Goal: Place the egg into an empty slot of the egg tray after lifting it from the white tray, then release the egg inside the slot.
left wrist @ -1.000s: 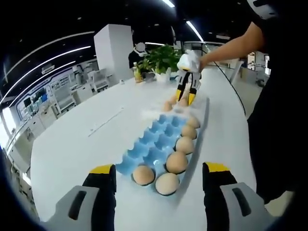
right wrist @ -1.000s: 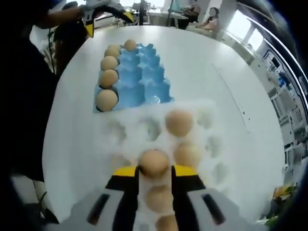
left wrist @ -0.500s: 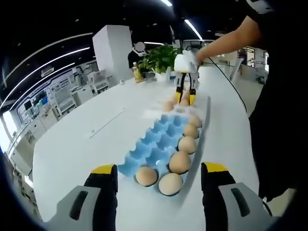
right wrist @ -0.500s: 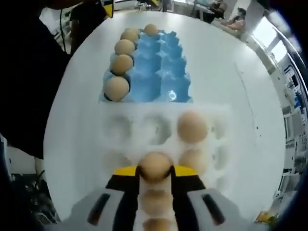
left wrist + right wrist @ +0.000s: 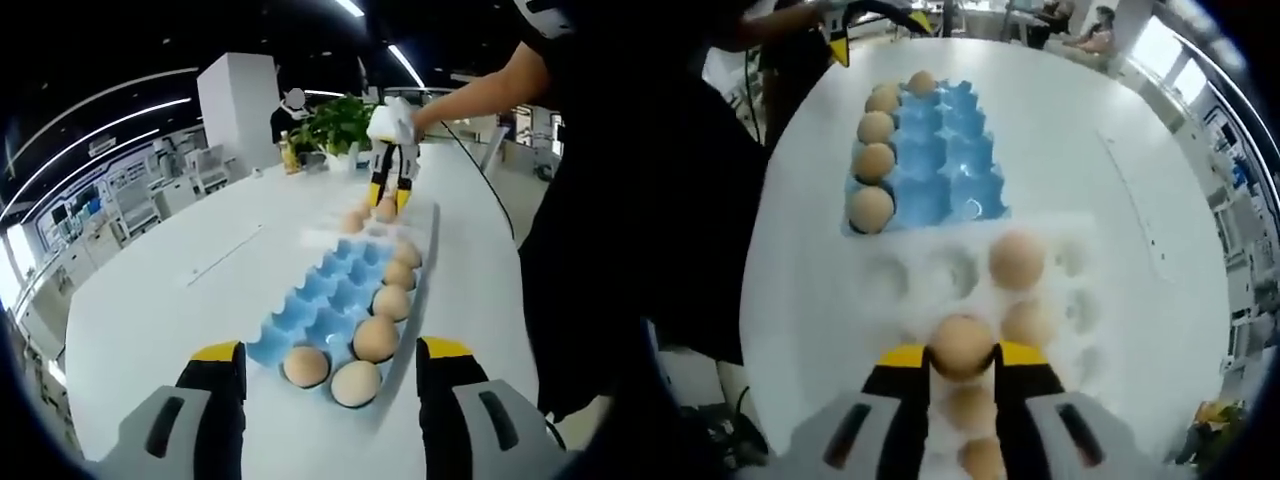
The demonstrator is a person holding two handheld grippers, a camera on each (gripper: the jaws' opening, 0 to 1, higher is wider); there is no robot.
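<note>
In the right gripper view my right gripper point(image 5: 961, 357) is shut on a brown egg point(image 5: 961, 344), held over the white tray point(image 5: 908, 276), which still has a few eggs point(image 5: 1017, 259) in it. Beyond lies the blue egg tray point(image 5: 945, 160) with several eggs point(image 5: 870, 208) along its left column. In the left gripper view my left gripper point(image 5: 328, 356) stands open near the blue egg tray point(image 5: 312, 318), with nothing between its fingers. The right gripper point(image 5: 388, 197) shows at the far end, holding the egg point(image 5: 386, 210) above the white tray point(image 5: 322, 234).
The trays rest on a long white table point(image 5: 180, 300). A potted plant point(image 5: 338, 120) stands at its far end. A person in dark clothes point(image 5: 580, 200) stands along the table's right side. People sit beyond the table point(image 5: 1090, 30).
The right gripper has risen slightly with the egg in it, off the white tray. The left gripper has barely shifted.
</note>
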